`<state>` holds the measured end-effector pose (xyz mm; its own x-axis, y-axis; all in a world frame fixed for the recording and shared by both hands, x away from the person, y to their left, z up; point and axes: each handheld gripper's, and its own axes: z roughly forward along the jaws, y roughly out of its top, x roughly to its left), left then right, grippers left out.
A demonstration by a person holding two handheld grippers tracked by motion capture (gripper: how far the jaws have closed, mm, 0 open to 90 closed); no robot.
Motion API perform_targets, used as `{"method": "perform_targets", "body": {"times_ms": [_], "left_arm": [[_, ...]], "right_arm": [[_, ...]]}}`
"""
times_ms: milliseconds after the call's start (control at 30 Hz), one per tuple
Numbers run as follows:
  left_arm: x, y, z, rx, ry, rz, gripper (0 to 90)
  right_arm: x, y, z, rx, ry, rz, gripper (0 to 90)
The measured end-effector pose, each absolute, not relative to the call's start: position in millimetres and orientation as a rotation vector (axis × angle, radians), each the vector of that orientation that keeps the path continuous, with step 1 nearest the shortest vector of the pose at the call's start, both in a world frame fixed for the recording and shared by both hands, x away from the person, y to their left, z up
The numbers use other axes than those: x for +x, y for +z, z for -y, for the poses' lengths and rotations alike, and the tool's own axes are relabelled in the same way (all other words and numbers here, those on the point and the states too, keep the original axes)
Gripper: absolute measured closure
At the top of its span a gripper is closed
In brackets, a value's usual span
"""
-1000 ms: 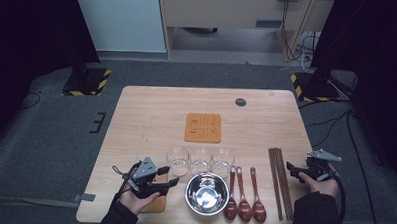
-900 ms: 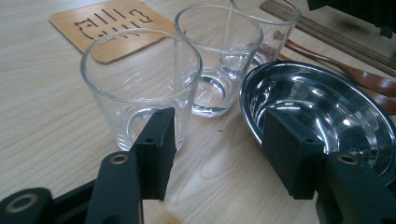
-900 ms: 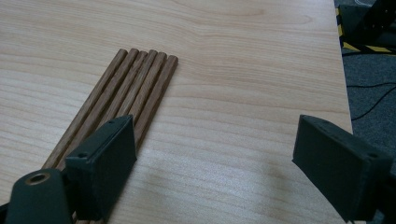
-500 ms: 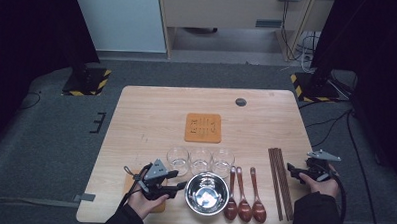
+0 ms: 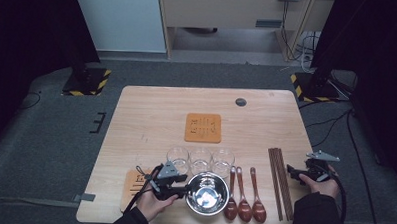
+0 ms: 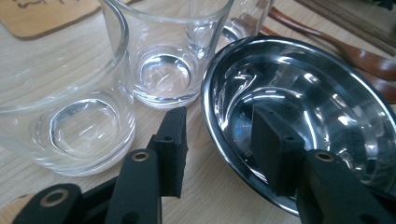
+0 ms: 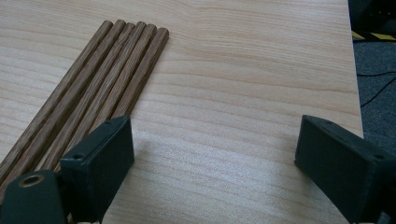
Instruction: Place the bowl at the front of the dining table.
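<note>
Now our left gripper [image 6: 219, 149] jaws, closing, straddle the steel bowl [image 5: 207, 193] rim at bench six o'clock, not yet clamped; right gripper [image 7: 212, 172] jaws gape empty.

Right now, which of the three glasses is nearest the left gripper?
The leftmost glass of the row, just beyond the left gripper. The middle glass and right glass stand farther along, behind the steel bowl.

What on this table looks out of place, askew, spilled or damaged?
Nothing stands out. Three glasses stand upright in a row, the steel bowl is dry and undented, and the spoons and chopsticks lie side by side. The left claw straddles the bowl's rim.
</note>
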<state>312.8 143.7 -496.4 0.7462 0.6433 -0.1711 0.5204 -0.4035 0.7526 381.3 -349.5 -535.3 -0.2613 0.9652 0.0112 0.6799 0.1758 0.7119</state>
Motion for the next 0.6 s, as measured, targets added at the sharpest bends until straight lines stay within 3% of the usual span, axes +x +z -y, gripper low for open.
{"method": "perform_targets", "body": {"times_ms": [600], "left_arm": [[323.8, -509.8, -126.2, 2.14, 0.132, -0.92, 65.2]], "right_arm": [[381.0, -537.9, 350.2, 1.531, 0.853, -2.01, 7.5]]}}
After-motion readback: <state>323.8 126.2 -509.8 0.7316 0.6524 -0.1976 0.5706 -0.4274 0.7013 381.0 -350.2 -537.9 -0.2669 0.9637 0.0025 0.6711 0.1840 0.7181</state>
